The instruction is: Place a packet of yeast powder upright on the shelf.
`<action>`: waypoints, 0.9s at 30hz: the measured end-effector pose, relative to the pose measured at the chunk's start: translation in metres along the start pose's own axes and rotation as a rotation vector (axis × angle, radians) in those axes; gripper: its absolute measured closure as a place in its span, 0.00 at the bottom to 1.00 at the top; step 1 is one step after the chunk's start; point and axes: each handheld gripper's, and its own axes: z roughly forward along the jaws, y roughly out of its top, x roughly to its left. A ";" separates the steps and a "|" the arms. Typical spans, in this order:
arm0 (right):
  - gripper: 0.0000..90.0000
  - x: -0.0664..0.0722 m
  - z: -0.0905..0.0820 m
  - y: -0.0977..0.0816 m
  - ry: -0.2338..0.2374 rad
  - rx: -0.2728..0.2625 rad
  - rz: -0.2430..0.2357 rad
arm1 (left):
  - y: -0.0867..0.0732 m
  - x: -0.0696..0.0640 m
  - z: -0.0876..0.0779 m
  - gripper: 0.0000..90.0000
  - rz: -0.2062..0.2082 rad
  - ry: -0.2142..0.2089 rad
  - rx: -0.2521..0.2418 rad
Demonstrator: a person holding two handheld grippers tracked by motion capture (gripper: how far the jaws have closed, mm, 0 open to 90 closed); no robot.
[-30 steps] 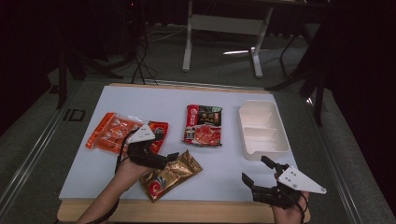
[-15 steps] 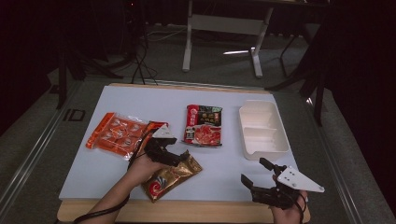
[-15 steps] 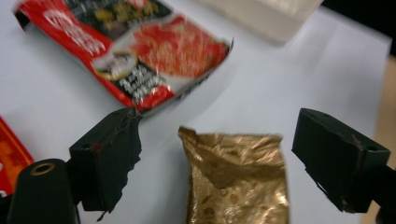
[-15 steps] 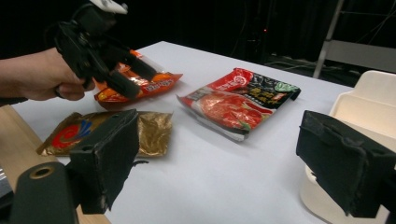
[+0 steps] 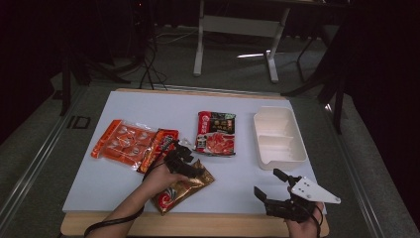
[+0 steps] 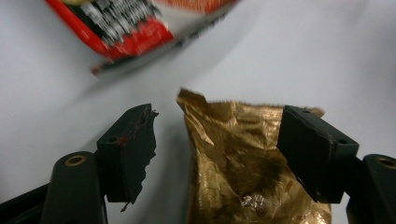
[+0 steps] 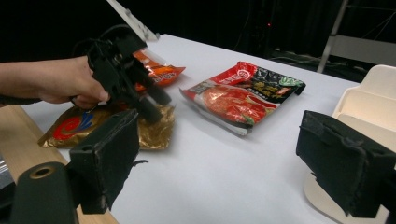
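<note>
The left tool (image 5: 190, 166) has come forward and down since a second ago, from beside the orange packets to the far end of the gold snack bag (image 5: 182, 187). Its jaws have just been closing. In the left gripper view they stand spread on either side of the bag's crimped top edge (image 6: 243, 154), one jaw over the foil at the right and the other over bare counter (image 6: 46, 93) at the left; neither pad presses on the foil. The bag lies flat near the counter's near edge, where it lay before, just beside the red noodle packet (image 5: 216, 133).

The right tool (image 5: 275, 191) has kept its place at the near right corner of the counter, jaws spread with nothing between them, close to the white two-compartment tray (image 5: 278, 144). The orange snack packet (image 5: 124, 144) and the small red packet (image 5: 158, 146) overlapping it lie to the left, unmoved. From the right gripper view the left hand (image 7: 65, 86) holds its tool tipped down onto the gold bag.
</note>
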 end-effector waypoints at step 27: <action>0.18 -0.002 0.000 -0.002 -0.018 0.008 -0.017 | -0.002 -0.022 -0.008 0.98 0.051 0.107 -0.019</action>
